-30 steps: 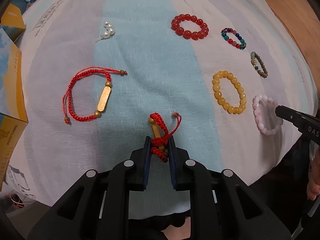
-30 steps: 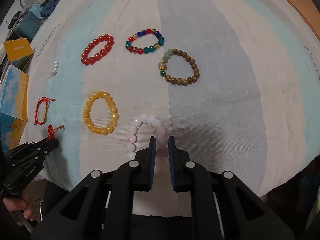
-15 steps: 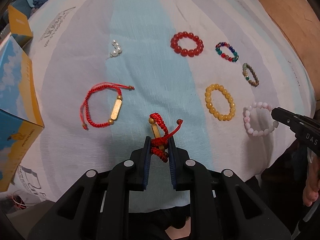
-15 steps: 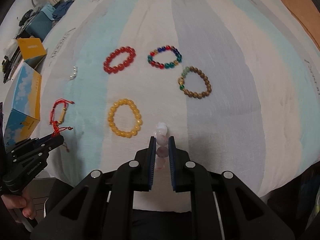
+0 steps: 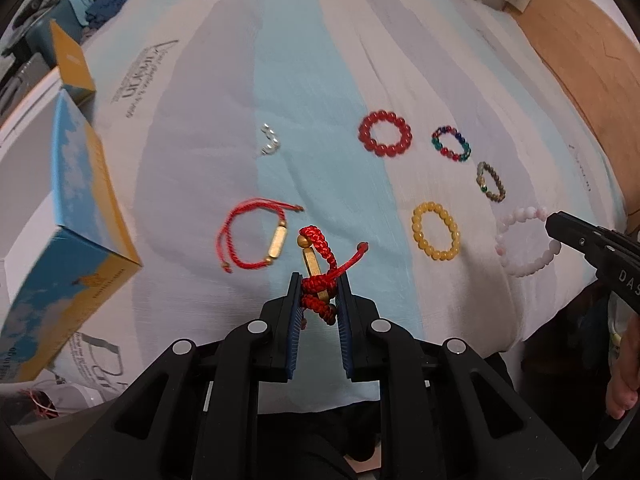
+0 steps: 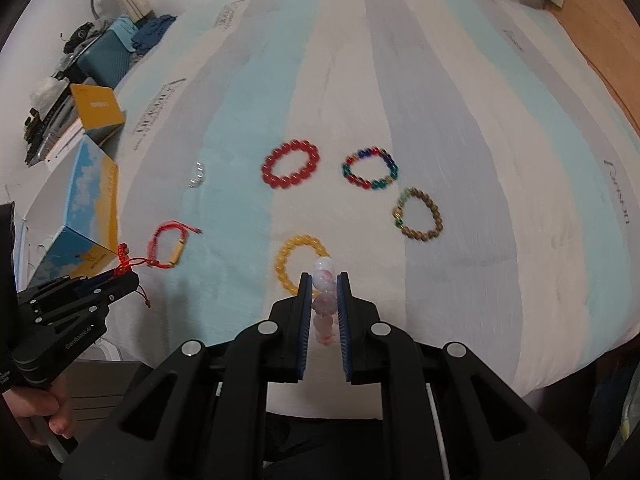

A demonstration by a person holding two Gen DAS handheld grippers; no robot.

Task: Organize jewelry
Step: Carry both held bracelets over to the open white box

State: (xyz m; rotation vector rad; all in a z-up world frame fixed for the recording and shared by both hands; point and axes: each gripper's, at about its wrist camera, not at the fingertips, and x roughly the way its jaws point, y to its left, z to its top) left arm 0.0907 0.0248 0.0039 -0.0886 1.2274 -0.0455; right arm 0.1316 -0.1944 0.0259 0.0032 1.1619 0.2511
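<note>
My left gripper (image 5: pixel 319 280) is shut on a red braided cord bracelet with a gold bar (image 5: pixel 318 268), held above the striped bedsheet (image 5: pixel 320 80). My right gripper (image 6: pixel 324 280) is shut on a pink bead bracelet (image 6: pixel 323 280), lifted off the sheet; it also shows in the left wrist view (image 5: pixel 528 240). A second red cord bracelet (image 5: pixel 256 238) lies flat to the left. A yellow bead bracelet (image 5: pixel 436 232), a red bead bracelet (image 5: pixel 385 133), a multicolour bead bracelet (image 5: pixel 451 143) and a brown bead bracelet (image 5: pixel 490 181) lie on the sheet.
A blue and yellow box (image 5: pixel 60 216) stands at the bed's left edge, with a smaller yellow box (image 5: pixel 72 60) behind it. A small pearl piece (image 5: pixel 270 144) lies mid-sheet. A wooden floor (image 5: pixel 580 52) runs along the right. Clutter (image 6: pixel 80 60) sits at the far left.
Both grippers have risen and pulled back from the sheet. The pink bead bracelet has been lifted off the sheet. The red cord bracelet stays clamped in the left gripper.
</note>
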